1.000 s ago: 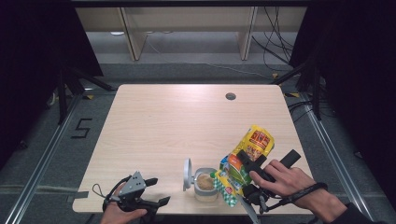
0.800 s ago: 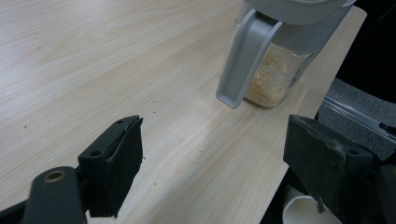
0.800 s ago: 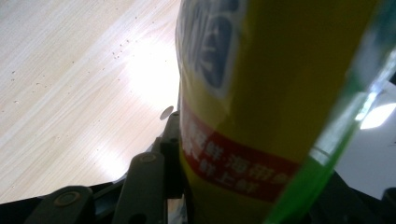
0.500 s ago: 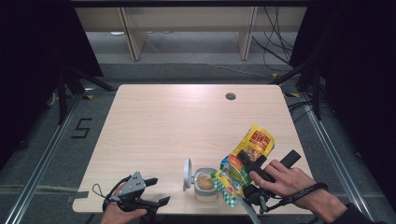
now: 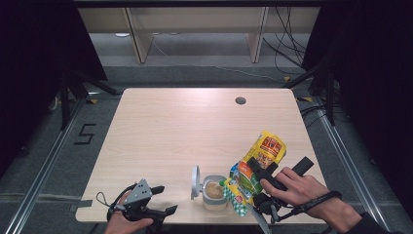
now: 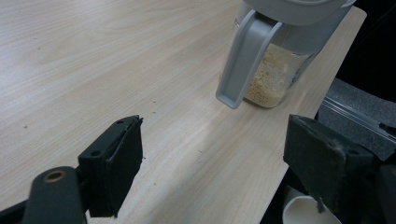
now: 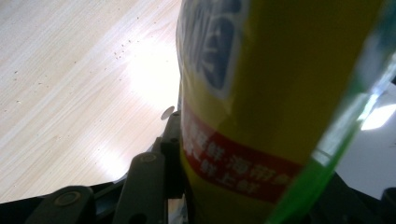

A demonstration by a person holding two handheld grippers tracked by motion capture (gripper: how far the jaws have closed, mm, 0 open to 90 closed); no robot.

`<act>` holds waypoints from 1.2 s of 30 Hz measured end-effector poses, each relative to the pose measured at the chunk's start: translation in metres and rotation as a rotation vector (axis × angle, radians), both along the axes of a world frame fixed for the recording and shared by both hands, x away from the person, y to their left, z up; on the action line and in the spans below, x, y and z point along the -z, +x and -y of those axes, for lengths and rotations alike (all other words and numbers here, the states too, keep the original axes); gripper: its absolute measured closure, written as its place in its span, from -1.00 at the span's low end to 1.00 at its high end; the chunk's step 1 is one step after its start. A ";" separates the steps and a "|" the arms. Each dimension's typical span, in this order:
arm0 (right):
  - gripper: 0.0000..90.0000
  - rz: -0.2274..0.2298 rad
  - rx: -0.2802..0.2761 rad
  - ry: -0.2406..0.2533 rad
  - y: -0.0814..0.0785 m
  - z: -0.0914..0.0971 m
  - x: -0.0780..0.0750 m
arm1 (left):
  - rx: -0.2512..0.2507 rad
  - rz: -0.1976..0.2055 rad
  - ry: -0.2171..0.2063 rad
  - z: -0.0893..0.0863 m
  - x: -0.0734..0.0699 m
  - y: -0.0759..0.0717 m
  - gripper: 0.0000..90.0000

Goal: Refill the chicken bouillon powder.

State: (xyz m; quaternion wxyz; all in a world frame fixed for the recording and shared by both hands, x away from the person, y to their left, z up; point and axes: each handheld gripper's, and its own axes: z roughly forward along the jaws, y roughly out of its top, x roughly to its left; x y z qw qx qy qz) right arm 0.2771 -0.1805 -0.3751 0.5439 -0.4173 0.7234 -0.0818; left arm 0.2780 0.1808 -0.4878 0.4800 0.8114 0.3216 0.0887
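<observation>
A small clear jar (image 5: 214, 191) of tan granules stands near the table's front edge, its grey lid (image 5: 195, 182) flipped up on the left. My right gripper (image 5: 258, 181) is shut on a yellow and green printed bag (image 5: 253, 170), which lies tilted with its lower end at the jar's rim. In the right gripper view the bag (image 7: 261, 102) sits between the jaws of my right gripper (image 7: 243, 196). My left gripper (image 5: 164, 200) stands open at the front left, off to the jar's left. In the left gripper view, the jar (image 6: 275, 74) is ahead of the empty left gripper (image 6: 219, 172).
The light wooden table (image 5: 195, 126) has a round cable hole (image 5: 240, 101) at the back right. Its front edge runs just below both hands. Something white (image 6: 303, 210) shows below that edge. Dark floor and metal rails surround the table.
</observation>
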 end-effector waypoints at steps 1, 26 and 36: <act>0.39 -0.002 0.003 0.001 0.000 0.000 0.000 | -0.002 0.003 -0.003 0.000 0.000 0.000 -0.58; 0.41 0.000 0.005 0.001 0.000 0.001 0.000 | -0.001 0.003 -0.002 0.000 0.000 0.000 -0.58; 0.42 -0.001 0.006 0.009 0.000 0.000 0.001 | -0.007 0.003 -0.008 0.000 0.001 0.000 -0.58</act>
